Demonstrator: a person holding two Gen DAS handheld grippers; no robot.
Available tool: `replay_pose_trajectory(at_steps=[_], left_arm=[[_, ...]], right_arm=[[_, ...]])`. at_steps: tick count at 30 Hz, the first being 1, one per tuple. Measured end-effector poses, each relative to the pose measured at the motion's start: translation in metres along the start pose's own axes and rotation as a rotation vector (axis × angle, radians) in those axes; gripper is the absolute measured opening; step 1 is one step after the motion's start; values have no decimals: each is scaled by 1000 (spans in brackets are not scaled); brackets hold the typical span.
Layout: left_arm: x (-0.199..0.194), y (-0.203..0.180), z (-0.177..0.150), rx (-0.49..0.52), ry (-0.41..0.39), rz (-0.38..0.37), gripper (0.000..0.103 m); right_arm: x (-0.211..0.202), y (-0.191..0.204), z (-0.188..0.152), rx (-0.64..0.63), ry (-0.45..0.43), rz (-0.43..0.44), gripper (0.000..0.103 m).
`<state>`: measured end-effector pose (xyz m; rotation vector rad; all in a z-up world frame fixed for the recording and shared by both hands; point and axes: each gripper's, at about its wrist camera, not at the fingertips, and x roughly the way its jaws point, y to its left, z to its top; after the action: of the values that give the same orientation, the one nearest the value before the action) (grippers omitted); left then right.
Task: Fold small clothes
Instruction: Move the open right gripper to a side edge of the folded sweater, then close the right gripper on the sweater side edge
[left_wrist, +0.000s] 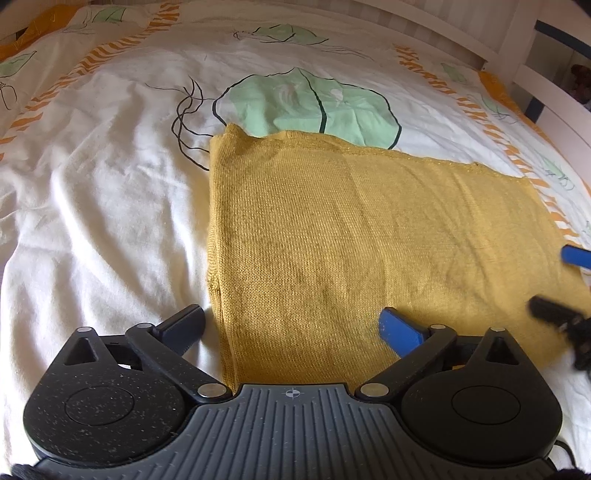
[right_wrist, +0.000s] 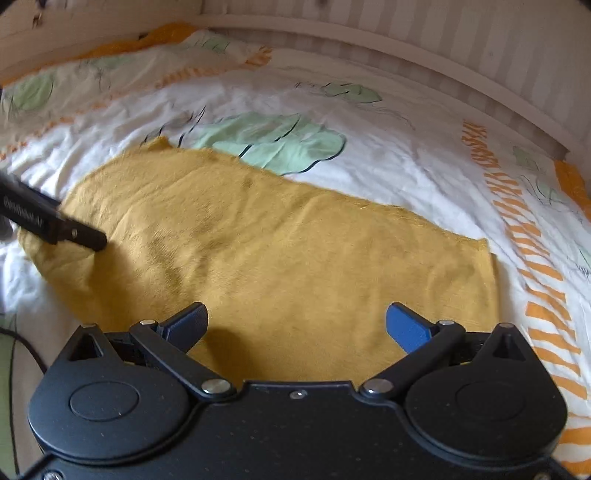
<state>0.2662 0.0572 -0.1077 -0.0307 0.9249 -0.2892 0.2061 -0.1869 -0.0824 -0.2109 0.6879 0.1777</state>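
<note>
Left wrist view: the left gripper (left_wrist: 291, 325) has its jaws spread wide with nothing between them, its dark finger over the white bedsheet (left_wrist: 103, 206) just off the left edge of the yellow knit cloth (left_wrist: 351, 236) and its blue finger over the cloth's near part. The cloth lies flat as a folded rectangle on the sheet, its left side a doubled fold edge, its far edge overlapping the bottom of the large green leaf print (left_wrist: 306, 107). At the cloth's right side the right gripper (left_wrist: 569, 284) enters, one blue fingertip and one black fingertip apart from each other, both over the cloth's right end. Beyond the cloth, at the far right, stands a white bed rail (left_wrist: 532, 70).

Right wrist view: the right gripper (right_wrist: 295, 325) is likewise released, both fingers over the near edge of the yellow knit cloth (right_wrist: 280, 251), clasping nothing. The cloth stretches away to the left, its far edge meeting the green leaf print (right_wrist: 273, 140). A black finger of the left gripper (right_wrist: 55, 221) reaches over the cloth's left end; this view is slightly blurred.
</note>
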Motion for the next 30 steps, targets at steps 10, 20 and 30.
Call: replay_pose_trajectory(at_steps=[10,20,30], left_arm=[[0,-1,-2,-3,-16,14,102],[-8,-1,4,-38,-9,11,98],[-20,-59,45,6,-43,43,92]], right_arm=[[-7,-137,-40,598,4,28,102],[21,-170,-62,842,-53,429,103],[27,-176,-66,878,-73,501,103]])
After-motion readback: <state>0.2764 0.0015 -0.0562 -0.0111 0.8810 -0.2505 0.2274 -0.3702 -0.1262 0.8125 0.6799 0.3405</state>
